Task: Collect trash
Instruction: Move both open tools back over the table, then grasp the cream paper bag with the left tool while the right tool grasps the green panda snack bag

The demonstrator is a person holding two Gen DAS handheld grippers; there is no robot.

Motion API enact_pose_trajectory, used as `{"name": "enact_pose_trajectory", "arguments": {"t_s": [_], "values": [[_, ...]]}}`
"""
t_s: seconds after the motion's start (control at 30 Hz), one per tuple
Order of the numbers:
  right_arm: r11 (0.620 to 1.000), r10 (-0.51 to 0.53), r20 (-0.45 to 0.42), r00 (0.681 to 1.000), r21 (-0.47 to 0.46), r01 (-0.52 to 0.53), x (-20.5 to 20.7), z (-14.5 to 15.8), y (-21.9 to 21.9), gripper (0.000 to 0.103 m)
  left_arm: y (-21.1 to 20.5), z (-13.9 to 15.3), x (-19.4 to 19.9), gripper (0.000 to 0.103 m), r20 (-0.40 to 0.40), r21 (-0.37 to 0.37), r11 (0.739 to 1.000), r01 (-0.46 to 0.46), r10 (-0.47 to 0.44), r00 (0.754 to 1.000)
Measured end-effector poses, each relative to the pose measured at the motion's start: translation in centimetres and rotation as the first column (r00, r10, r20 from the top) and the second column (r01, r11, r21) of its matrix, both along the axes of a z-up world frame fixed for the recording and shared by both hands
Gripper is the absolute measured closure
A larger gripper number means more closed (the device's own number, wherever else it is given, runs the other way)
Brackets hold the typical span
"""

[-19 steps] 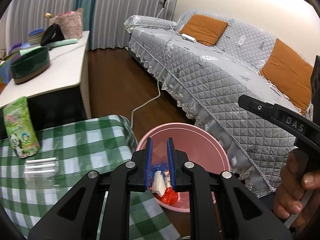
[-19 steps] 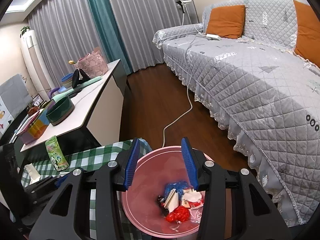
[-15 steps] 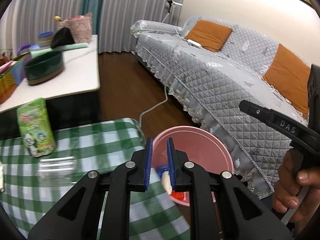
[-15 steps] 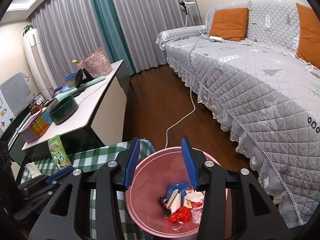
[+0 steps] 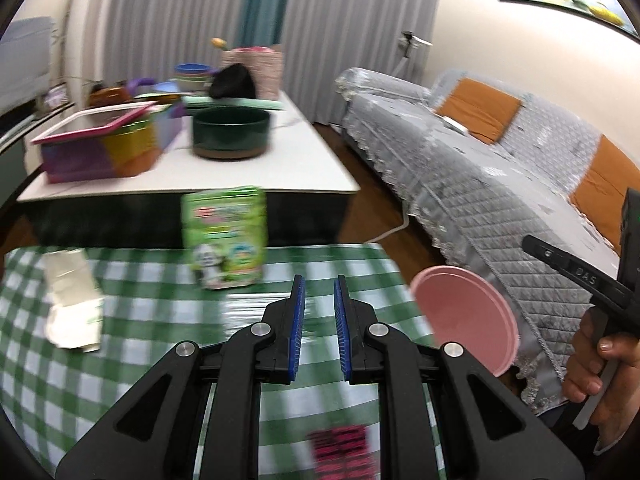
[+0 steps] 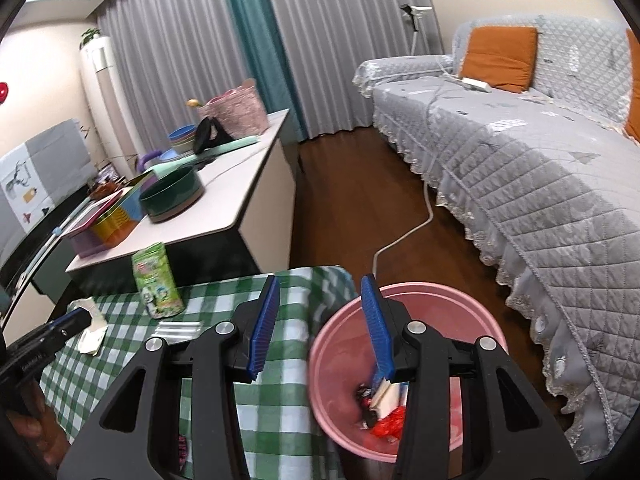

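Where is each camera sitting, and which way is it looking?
Left wrist: sits on the left tongs, looking across the checked table at the green packet; a hand shows.
Right wrist: sits on the right tongs, looking down at the table edge and into the pink bin.
Both see the packet, bin, white counter and sofa.

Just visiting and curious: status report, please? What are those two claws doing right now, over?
Left gripper open, empty, over checked tablecloth. Right gripper open, empty, by pink bin holding trash. Green snack bag, crumpled paper not yet collected. Nothing blocking.
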State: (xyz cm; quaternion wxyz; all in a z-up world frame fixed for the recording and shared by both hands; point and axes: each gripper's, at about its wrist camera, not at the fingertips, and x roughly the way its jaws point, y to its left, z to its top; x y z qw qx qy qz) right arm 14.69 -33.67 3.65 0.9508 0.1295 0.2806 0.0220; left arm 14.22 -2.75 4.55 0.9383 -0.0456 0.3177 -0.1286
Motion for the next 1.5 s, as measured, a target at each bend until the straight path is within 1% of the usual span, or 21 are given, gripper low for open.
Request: {"name": "enact_pose_trajectory", "arguments": {"t_s": [0.13, 0.23, 0.37, 0.53, 0.57, 0.63, 0.73, 0.8, 0.9, 1.07, 1.23, 1.33, 1.37, 1.4, 1.43, 1.5], "values": [[0.998, 0.056, 0.014, 0.998, -0.024, -0.055, 0.3, -0.1, 2.8, 0.062, 4.7, -0.6, -0.1, 0.088, -0.01, -0.01, 0.996, -0.085, 0.085, 0.996], [0.995, 0.098, 0.022, 0.995, -0.034, -0.098, 0.8, -0.3, 4.7, 0.065, 7.9, -1.2, 0.1, 0.088, -0.016, -0.03, 0.987, -0.155, 0.155, 0.988], [0.989, 0.142, 0.025, 0.989, -0.036, -0.141, 1.8, -0.8, 7.0, 0.066, 11.9, -2.7, 0.5, 0.088, -0.038, -0.051, 0.965, -0.258, 0.256, 0.966], [0.982, 0.185, 0.029, 0.982, -0.048, -0.184, 2.9, -1.6, 9.0, 0.066, 17.1, -4.5, 0.9, 0.088, -0.065, -0.059, 0.918, -0.392, 0.388, 0.919], [0.98, 0.195, 0.028, 0.98, -0.046, -0.194, 3.2, -1.9, 9.5, 0.066, 18.3, -5.0, 1.1, 0.088, -0.069, -0.052, 0.905, -0.423, 0.419, 0.905], [0.977, 0.211, 0.025, 0.977, -0.045, -0.21, 3.7, -2.2, 10.3, 0.066, 20.0, -5.7, 1.4, 0.088, -0.08, -0.043, 0.883, -0.467, 0.463, 0.883], [0.968, 0.25, 0.021, 0.968, -0.047, -0.248, 4.7, -2.6, 11.9, 0.066, 22.7, -6.8, 1.6, 0.088, -0.114, -0.062, 0.851, -0.521, 0.512, 0.851], [0.962, 0.273, 0.022, 0.962, -0.039, -0.272, 5.5, -2.9, 12.9, 0.066, 23.7, -7.6, 1.8, 0.088, -0.131, -0.06, 0.837, -0.544, 0.533, 0.836], [0.952, 0.305, 0.012, 0.952, -0.024, -0.305, 7.0, -3.5, 14.3, 0.066, 24.7, -8.4, 2.1, 0.088, -0.146, -0.048, 0.824, -0.565, 0.553, 0.82], [0.935, 0.356, -0.014, 0.935, -0.005, -0.356, 9.9, -4.9, 16.6, 0.066, 25.9, -9.4, 2.4, 0.088, -0.165, -0.029, 0.811, -0.585, 0.573, 0.803], [0.915, 0.404, -0.049, 0.913, 0.01, -0.404, 13.1, -6.1, 18.9, 0.064, 27.4, -11.0, 3.1, 0.088, -0.212, -0.038, 0.798, -0.601, 0.581, 0.785], [0.901, 0.434, -0.075, 0.898, 0.037, -0.432, 14.9, -6.8, 19.9, 0.059, 27.8, -11.6, 3.7, 0.087, -0.236, -0.056, 0.798, -0.6, 0.574, 0.784], [0.896, 0.445, -0.083, 0.892, 0.038, -0.443, 15.5, -7.1, 20.4, 0.058, 27.9, -11.8, 3.9, 0.085, -0.243, -0.059, 0.799, -0.599, 0.57, 0.785], [0.893, 0.45, -0.086, 0.889, 0.033, -0.449, 15.8, -7.3, 20.8, 0.056, 27.9, -12.0, 4.1, 0.08, -0.247, -0.06, 0.799, -0.598, 0.568, 0.785], [0.889, 0.458, -0.089, 0.885, 0.025, -0.458, 16.3, -7.5, 21.2, 0.054, 27.8, -12.1, 4.2, 0.079, -0.253, -0.062, 0.801, -0.596, 0.565, 0.785], [0.883, 0.469, -0.102, 0.878, 0.027, -0.468, 17.2, -7.8, 21.7, 0.052, 27.7, -12.3, 4.5, 0.079, -0.259, -0.065, 0.803, -0.592, 0.559, 0.787]]}}
